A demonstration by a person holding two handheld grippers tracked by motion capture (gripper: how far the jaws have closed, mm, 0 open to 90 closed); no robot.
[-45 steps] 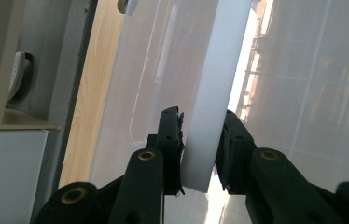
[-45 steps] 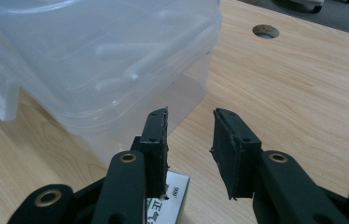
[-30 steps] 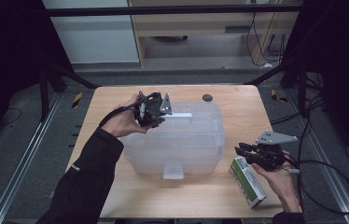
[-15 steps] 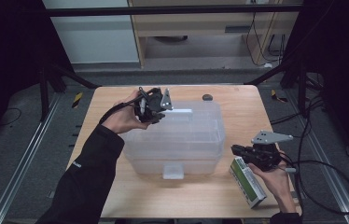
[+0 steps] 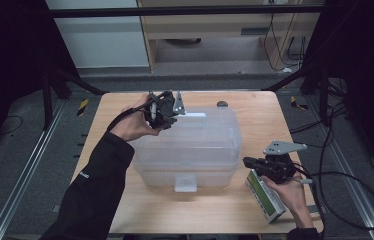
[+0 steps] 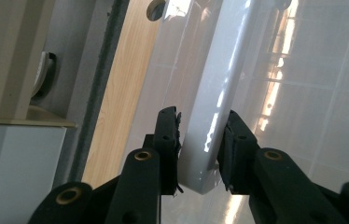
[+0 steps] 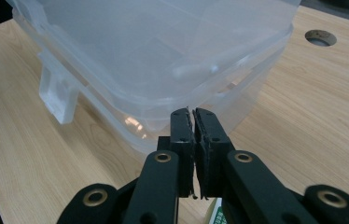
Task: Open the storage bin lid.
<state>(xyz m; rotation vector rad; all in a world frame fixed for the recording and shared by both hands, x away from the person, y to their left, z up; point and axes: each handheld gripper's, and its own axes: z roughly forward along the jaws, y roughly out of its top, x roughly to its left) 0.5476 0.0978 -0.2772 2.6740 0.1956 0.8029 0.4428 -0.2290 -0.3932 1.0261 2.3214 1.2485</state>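
Left gripper view: the left gripper (image 6: 199, 151) has its 2 black jaws part open around the white plastic handle bar (image 6: 219, 102) of the clear plastic storage box, with the bar sitting between the pads. The left pad is touching or nearly touching the bar; contact at the right pad cannot be judged. In the high view this left gripper (image 5: 167, 111) sits at the far left corner of the box lid, held in the person's left hand (image 5: 136, 122).

Right gripper view: the right gripper (image 7: 194, 140) has its jaws pressed together with nothing between them; they have just been closing. The tips point at the near right corner of the clear plastic storage box (image 7: 163, 51), just short of its wall. In the high view the right gripper (image 5: 255, 163) is beside the right side of the box, near the front right corner of the tabletop.

A green and white rectangular carton (image 5: 266, 196) lies flat on the light wooden tabletop (image 5: 255, 107) under the right hand (image 5: 287, 192), close to the right front edge.

The clear plastic storage box (image 5: 190, 145), lid on, stands at the centre of the tabletop, with its white latch tab (image 5: 185, 183) facing the front edge.
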